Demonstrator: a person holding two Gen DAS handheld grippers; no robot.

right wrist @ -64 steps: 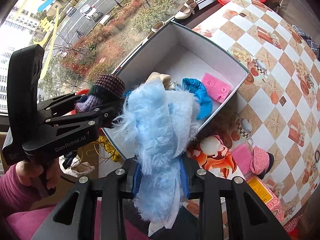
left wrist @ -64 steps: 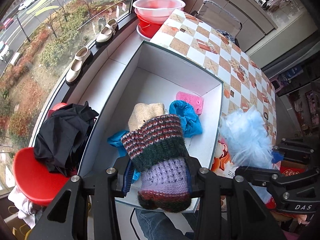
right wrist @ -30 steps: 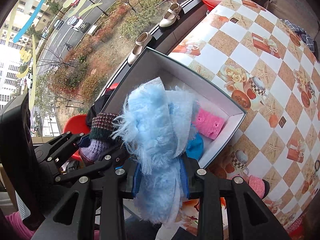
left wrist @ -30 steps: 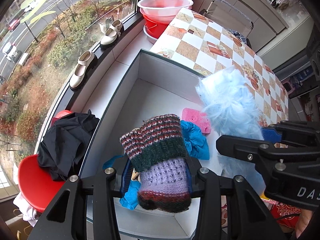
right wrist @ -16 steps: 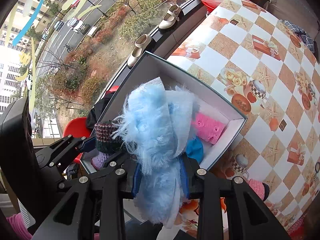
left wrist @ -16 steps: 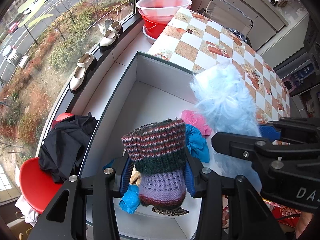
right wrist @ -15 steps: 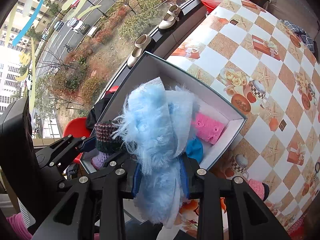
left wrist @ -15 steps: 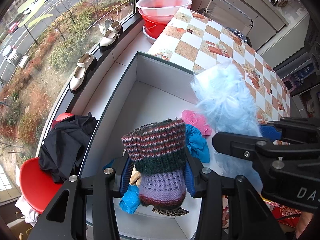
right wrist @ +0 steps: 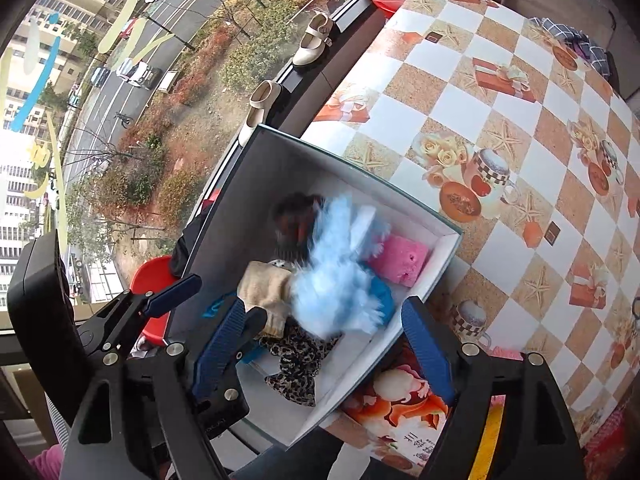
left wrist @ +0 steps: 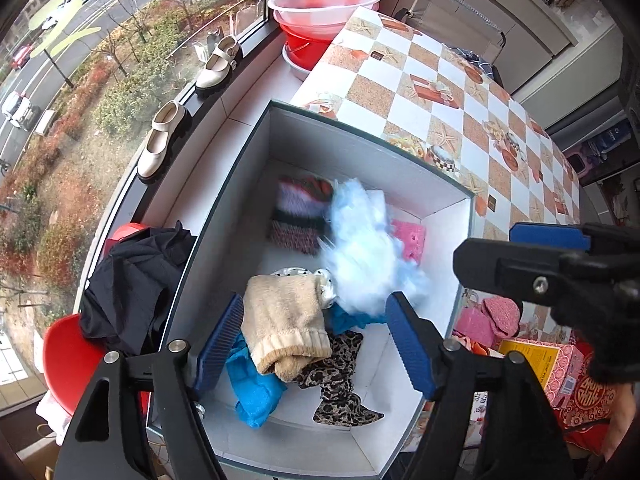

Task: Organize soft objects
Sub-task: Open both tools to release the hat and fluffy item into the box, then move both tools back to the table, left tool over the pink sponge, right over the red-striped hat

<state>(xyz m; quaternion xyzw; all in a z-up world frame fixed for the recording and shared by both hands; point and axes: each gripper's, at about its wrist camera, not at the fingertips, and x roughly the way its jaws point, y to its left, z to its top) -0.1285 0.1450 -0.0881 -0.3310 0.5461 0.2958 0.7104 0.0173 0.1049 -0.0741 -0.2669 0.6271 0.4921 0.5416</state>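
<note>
Over the white-lined box (left wrist: 424, 184), my left gripper (left wrist: 314, 344) has its jaws opening, with nothing pressed between the blue pads. The striped knit piece (left wrist: 300, 216) and the pale blue fluffy piece (left wrist: 364, 256) are blurred, loose inside the box. Below them lie a beige sock (left wrist: 284, 320), a pink sponge (left wrist: 410, 236), a blue cloth (left wrist: 256, 392) and a leopard-print cloth (left wrist: 340, 380). My right gripper (right wrist: 322, 348) is also opening above the same box (right wrist: 400, 204), free of the fluffy piece (right wrist: 340, 280). The knit piece (right wrist: 296, 220) shows behind it.
A black garment (left wrist: 132, 284) lies on a red chair left of the box. Two shoes (left wrist: 160, 140) stand on the window sill, with stacked basins (left wrist: 324, 4) beyond. On the checkered tablecloth (left wrist: 440, 80) right of the box are pink knit items (left wrist: 492, 316) and a yellow carton (left wrist: 536, 360).
Both grippers went from shut to open. The striped knit piece left the left gripper and the blue fluffy piece left the right; both now lie blurred in the box.
</note>
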